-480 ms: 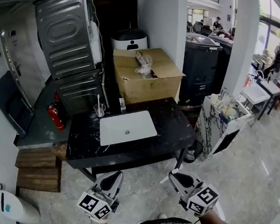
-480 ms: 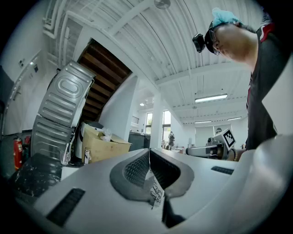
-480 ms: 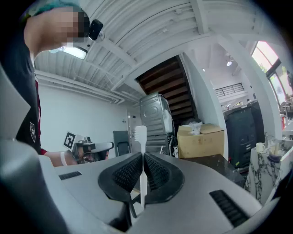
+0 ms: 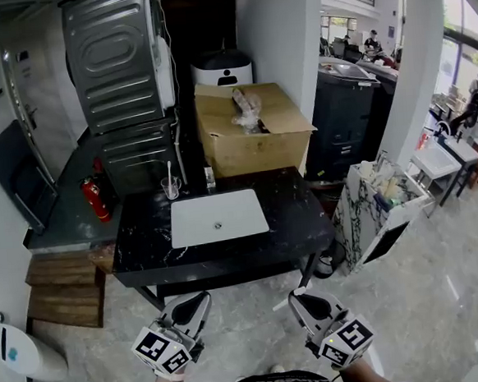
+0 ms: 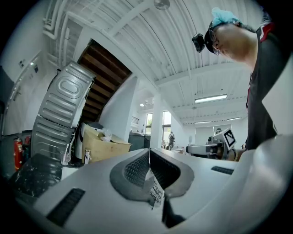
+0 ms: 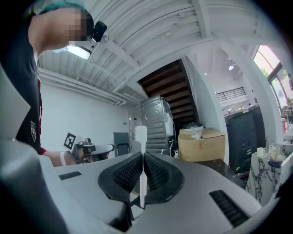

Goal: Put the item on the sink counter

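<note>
While the right gripper (image 6: 142, 164) is clamping a toothbrush (image 6: 138, 133) and the left gripper (image 5: 149, 170) a slip (image 5: 156, 195), both are hovering at lower frame; reaching to the counter (image 4: 297, 214) is likely coming next.

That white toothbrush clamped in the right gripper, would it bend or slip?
Probably stiff: the toothbrush stands straight out of the right gripper. Likely light, being thin. Its smooth narrow handle might pivot in the grip.

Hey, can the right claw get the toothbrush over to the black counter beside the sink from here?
Probably yes. The right claw, shut on the toothbrush, faces the counter with only open floor between, and the top right of the basin is bare.
</note>
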Available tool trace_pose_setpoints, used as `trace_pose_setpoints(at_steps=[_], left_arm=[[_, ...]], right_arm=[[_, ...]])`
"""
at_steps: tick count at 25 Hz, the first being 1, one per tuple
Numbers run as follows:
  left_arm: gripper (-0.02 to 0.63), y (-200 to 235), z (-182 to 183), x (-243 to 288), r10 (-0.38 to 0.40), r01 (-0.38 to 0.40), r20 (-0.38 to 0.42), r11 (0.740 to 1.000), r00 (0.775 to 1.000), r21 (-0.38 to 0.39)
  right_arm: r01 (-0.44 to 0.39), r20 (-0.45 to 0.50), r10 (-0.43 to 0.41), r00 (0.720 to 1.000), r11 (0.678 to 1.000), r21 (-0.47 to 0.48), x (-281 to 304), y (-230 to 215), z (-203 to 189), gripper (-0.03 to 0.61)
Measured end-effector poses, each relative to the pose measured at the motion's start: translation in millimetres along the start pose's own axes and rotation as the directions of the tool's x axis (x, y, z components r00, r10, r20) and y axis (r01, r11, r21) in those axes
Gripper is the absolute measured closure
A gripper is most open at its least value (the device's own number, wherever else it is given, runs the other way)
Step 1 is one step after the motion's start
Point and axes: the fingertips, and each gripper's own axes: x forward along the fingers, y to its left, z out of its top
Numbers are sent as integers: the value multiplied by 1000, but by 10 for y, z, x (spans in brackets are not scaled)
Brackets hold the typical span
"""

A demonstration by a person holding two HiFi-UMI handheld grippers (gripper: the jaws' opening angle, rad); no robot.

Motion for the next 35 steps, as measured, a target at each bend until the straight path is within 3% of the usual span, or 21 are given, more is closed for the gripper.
trace_pose_setpoints(at_steps=[7, 13, 25, 30, 35], left_arm=[[595, 13, -29, -58, 6, -6, -5, 1000, 1000, -8], [595, 131, -39, -197, 22, -22, -7, 1000, 1000, -7], [595, 464, -104, -515, 9, -9, -15, 1000, 1000, -16], [595, 610, -169, -448, -1, 1, -15, 999, 1000, -41], [595, 851, -263, -210, 5, -6, -17, 999, 1000, -42]], right_arm=[[6, -10, -6, 1000, 999, 33, 12, -2, -60, 535], [-35, 17, 34, 999, 998, 57, 110, 143, -80, 535], [-8, 13, 7, 1000, 1000, 11, 369, 460, -87, 535], [28, -4, -28, 1000, 1000, 12, 457, 367, -139, 535], [11, 22, -11, 1000, 1000, -14, 757, 148, -148, 535]])
